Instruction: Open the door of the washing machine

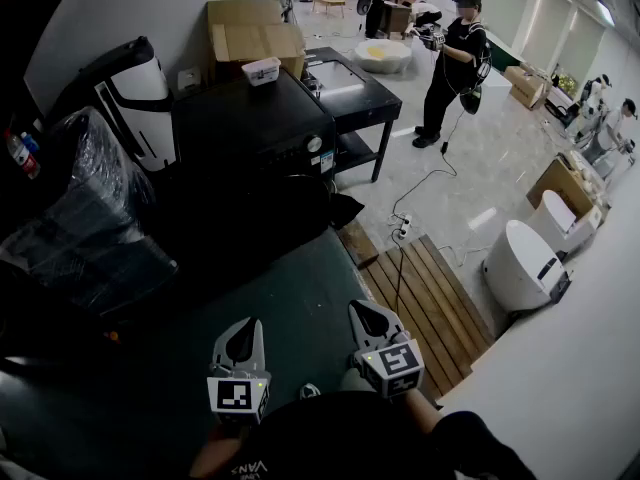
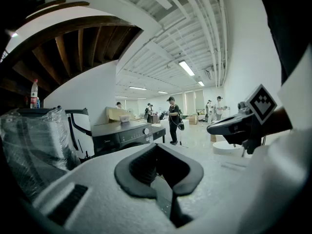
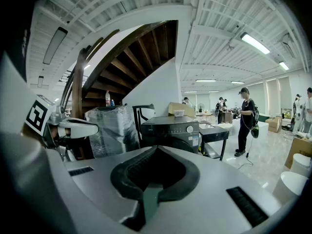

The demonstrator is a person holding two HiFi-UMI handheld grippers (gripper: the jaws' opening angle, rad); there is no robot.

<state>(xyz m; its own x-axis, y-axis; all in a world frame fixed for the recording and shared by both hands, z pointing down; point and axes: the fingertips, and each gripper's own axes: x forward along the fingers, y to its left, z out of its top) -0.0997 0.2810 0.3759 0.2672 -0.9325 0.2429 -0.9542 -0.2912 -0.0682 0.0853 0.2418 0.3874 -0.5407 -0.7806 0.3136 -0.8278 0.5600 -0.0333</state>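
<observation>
Both shut tight and empty, left gripper [image 1: 241, 333] and right gripper [image 1: 366, 316] held low side by side near the body, well short of the washing machine [image 1: 250, 133] farther off, door [image 3: 183, 144] apparently closed, approach pending.

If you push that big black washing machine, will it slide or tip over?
Probably neither. The washing machine is a wide, boxy thing standing flat on the floor, so it likely feels heavy and stays put. The little white tub on its top looks light and might shift if the machine got bumped.
</observation>
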